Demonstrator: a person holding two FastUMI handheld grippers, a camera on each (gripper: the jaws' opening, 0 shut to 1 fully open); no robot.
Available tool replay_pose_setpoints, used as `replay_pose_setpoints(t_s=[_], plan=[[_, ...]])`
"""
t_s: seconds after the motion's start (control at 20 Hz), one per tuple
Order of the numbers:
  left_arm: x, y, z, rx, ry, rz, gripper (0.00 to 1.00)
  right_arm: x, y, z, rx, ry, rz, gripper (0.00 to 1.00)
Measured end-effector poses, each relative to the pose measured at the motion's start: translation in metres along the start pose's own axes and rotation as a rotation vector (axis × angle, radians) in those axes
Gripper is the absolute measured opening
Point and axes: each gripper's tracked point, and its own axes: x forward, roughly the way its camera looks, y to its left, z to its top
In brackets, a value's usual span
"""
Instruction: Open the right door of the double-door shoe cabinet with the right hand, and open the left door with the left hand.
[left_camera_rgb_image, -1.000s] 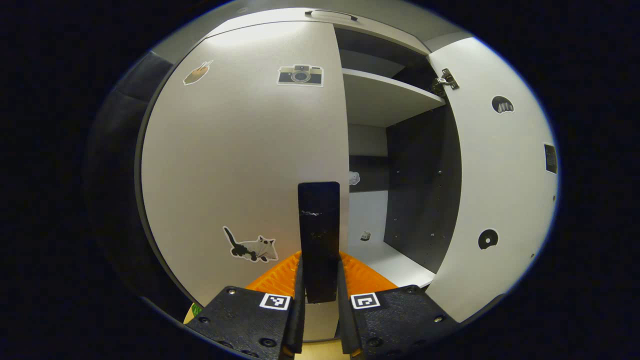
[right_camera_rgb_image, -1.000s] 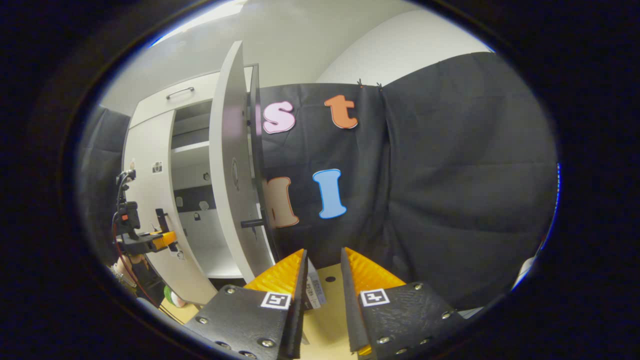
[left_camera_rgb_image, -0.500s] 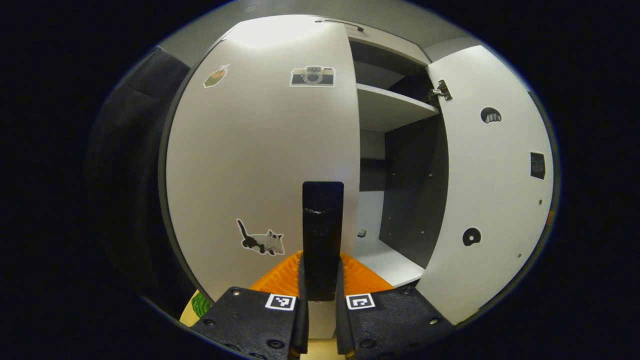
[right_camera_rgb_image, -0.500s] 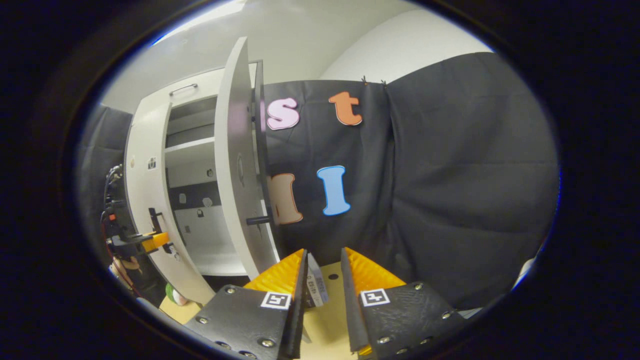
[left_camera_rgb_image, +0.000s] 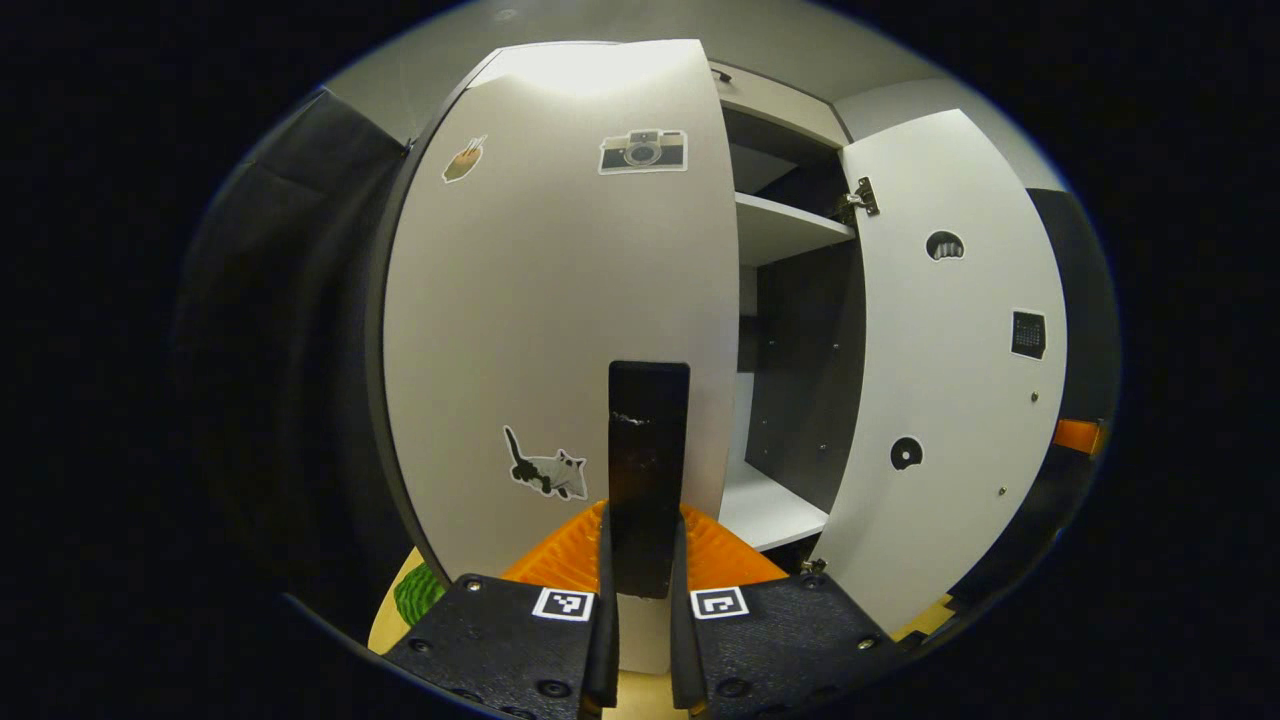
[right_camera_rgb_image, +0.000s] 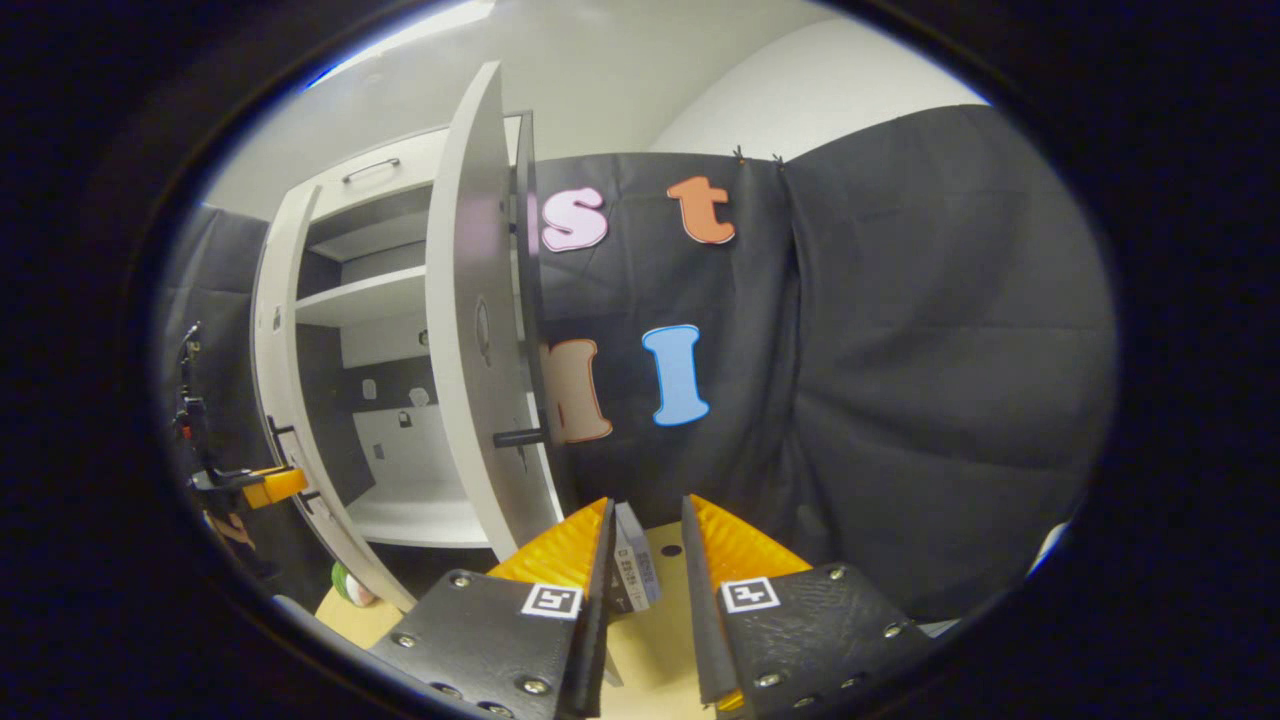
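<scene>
You get light from overhead: a glare patch washes out the top of the left door (left_camera_rgb_image: 560, 300), while the cabinet interior (left_camera_rgb_image: 800, 380) sits in deep shadow. In your right gripper view a bright ceiling strip (right_camera_rgb_image: 440, 25) glows far left. Fisheye bending curves every straight edge; focus stays sharp.

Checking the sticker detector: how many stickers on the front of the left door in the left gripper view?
3 on the left door: a hand sticker top left, a camera sticker top right, a cat sticker low, beside the handle. The handle may hide more.
</scene>
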Motion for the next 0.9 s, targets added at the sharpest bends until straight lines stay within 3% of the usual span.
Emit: replay_pose_setpoints(t_s=[0.9], plan=[[-0.08,0.055,-0.005,-0.005,0.01,0.074,0.19,0.027,0.016,-0.016,-0.027,0.033,0.04,0.36]])
